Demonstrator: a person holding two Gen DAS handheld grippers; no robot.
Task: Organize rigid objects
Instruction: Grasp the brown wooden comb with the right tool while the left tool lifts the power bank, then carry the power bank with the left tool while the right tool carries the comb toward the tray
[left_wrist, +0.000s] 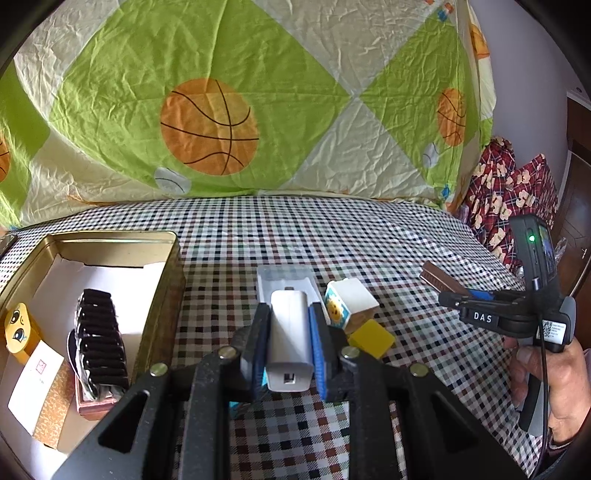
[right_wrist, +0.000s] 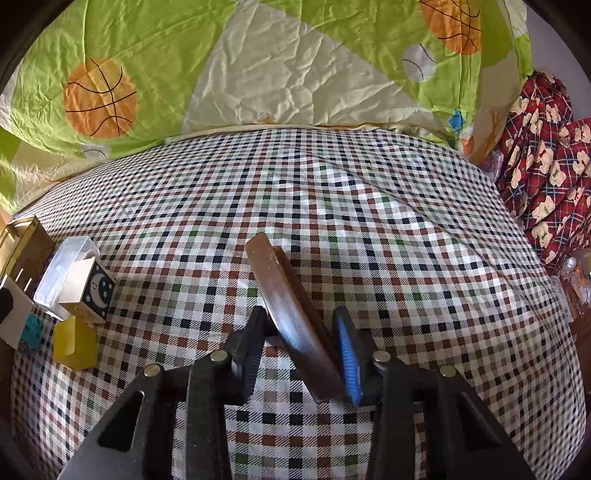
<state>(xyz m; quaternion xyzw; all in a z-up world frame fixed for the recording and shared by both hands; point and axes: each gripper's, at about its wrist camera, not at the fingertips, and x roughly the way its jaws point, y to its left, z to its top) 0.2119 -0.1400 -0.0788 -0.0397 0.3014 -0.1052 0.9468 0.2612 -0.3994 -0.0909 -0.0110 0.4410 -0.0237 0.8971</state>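
Note:
My left gripper (left_wrist: 290, 314) is shut on a white power bank (left_wrist: 289, 339), held just above the checked cloth. Right of it lie a white picture cube (left_wrist: 349, 301) and a yellow block (left_wrist: 371, 338). A clear plastic lid (left_wrist: 286, 282) lies behind the power bank. My right gripper (right_wrist: 301, 321) is shut on a brown flat bar (right_wrist: 291, 314), held tilted above the cloth; it also shows in the left wrist view (left_wrist: 441, 280). A gold tin box (left_wrist: 162, 295) at the left holds a black comb-like piece (left_wrist: 99, 339), a yellow face block (left_wrist: 18, 328) and a card (left_wrist: 40, 384).
The checked cloth (right_wrist: 369, 221) covers the work surface. A green and cream basketball quilt (left_wrist: 221, 92) rises behind it. Red plaid bear fabric (right_wrist: 546, 166) lies at the right edge. In the right wrist view the cube (right_wrist: 92, 291), yellow block (right_wrist: 75, 345) and lid (right_wrist: 62, 269) sit at the left.

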